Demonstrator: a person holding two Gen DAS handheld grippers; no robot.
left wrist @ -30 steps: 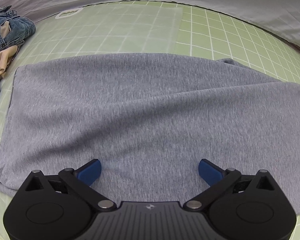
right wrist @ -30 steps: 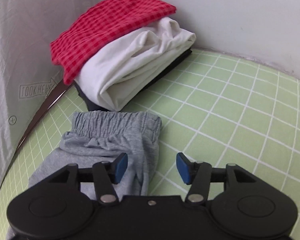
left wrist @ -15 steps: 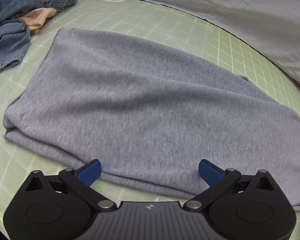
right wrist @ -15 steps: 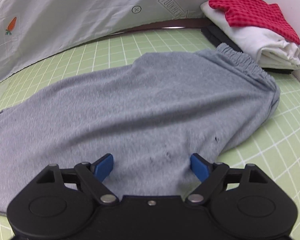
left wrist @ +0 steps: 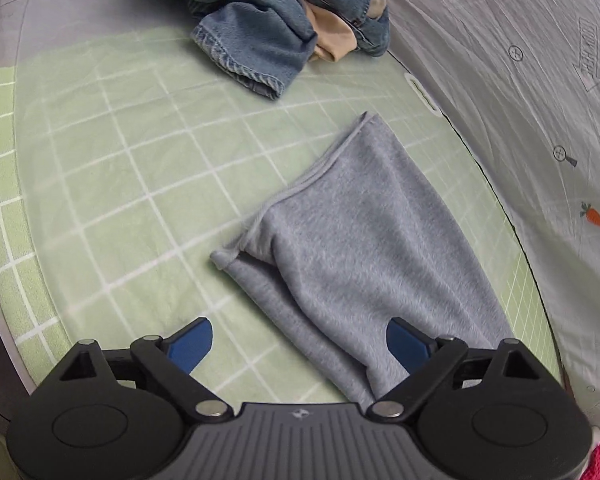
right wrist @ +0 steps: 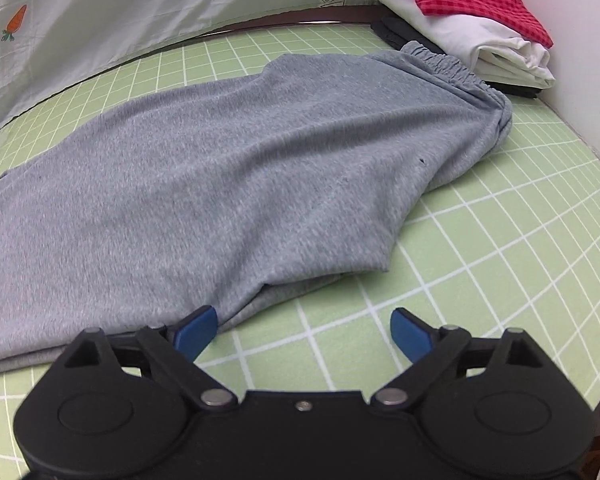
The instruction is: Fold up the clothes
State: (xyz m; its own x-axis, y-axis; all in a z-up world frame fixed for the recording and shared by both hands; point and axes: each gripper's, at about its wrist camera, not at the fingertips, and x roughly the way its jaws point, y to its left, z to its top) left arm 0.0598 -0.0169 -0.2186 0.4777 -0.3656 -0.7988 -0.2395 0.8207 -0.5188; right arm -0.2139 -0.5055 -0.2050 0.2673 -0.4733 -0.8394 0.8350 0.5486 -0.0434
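Grey sweatpants lie flat on the green grid mat, folded lengthwise, with the elastic waistband at the far right. The left wrist view shows their leg-cuff end. My left gripper is open and empty, low over the near edge of the leg, close to the cuff. My right gripper is open and empty at the pants' near edge by the crotch corner, its left fingertip against the cloth.
A heap of blue jeans with a beige garment lies beyond the cuff. A stack of folded clothes, red checked over white, stands behind the waistband by the wall. A grey carrot-print sheet borders the mat's far side.
My left gripper has swung left along the pants to the cuff end. My right gripper has pulled back and shifted right, so the pants' near edge now lies ahead of it.
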